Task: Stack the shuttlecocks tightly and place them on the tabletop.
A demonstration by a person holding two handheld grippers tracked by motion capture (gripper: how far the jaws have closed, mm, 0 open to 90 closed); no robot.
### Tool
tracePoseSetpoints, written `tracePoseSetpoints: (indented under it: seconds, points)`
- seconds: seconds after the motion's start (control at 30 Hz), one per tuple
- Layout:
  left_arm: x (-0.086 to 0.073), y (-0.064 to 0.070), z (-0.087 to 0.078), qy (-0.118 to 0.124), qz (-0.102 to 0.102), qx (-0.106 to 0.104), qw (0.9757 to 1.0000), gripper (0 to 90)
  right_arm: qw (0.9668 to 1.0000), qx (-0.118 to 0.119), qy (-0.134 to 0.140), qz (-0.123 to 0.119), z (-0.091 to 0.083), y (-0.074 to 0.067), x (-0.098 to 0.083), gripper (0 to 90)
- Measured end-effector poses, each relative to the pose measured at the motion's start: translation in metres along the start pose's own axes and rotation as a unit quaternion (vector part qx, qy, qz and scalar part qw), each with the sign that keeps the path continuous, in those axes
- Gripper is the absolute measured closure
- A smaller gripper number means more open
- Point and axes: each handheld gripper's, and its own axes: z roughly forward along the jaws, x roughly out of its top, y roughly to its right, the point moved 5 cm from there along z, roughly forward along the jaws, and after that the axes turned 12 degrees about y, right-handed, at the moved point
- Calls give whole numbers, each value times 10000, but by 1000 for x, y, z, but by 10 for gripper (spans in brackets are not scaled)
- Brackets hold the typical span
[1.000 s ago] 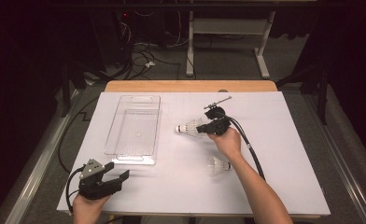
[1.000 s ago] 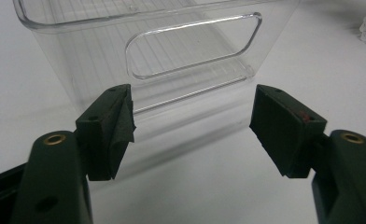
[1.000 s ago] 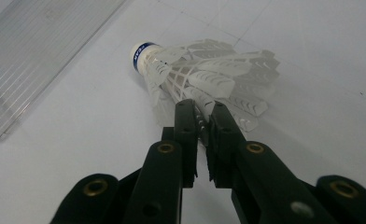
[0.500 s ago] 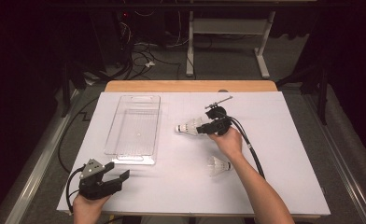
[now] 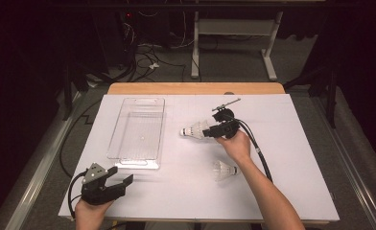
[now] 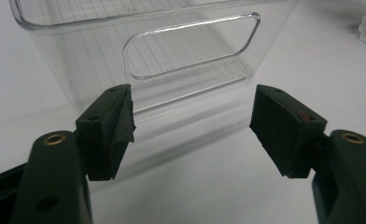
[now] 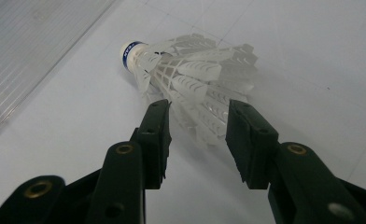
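Right claw (image 5: 206, 131) level over the table (image 5: 291, 158), jaws just parting, loosely astride the shuttlecock (image 7: 190, 79).

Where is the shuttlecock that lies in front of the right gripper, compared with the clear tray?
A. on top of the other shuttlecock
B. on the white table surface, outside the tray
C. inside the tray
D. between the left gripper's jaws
B: the shuttlecock lies on the white table surface, apart from the clear tray, with the right gripper at its skirt end.
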Motion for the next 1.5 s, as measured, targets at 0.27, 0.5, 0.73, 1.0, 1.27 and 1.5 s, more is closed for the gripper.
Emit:
tracePoseSetpoints:
  seconds: [0.27, 0.5, 0.73, 1.0, 1.27, 1.5]
  points:
    - [0, 0, -1, 12, -8, -1, 10000, 313, 9999, -80, 113, 16, -5, 3, -2, 557]
    - [0, 0, -1, 13, 3, -12, 10000, 313, 9997, -138, 193, 69, -10, 7, -4, 540]
    - [0, 0, -1, 23, -5, -8, 10000, 313, 9996, -162, 234, 32, -17, 9, -7, 534]
    - [0, 1, -1, 24, 1, -14, 10000, 313, 9994, -187, 295, -12, -23, 11, -9, 521]
    - [0, 1, -1, 24, 2, -17, 10000, 313, 9991, -210, 353, -43, -28, 12, -11, 513]
    - [0, 1, 0, 21, 2, -18, 10000, 313, 9991, -209, 366, -54, -32, 14, -14, 512]
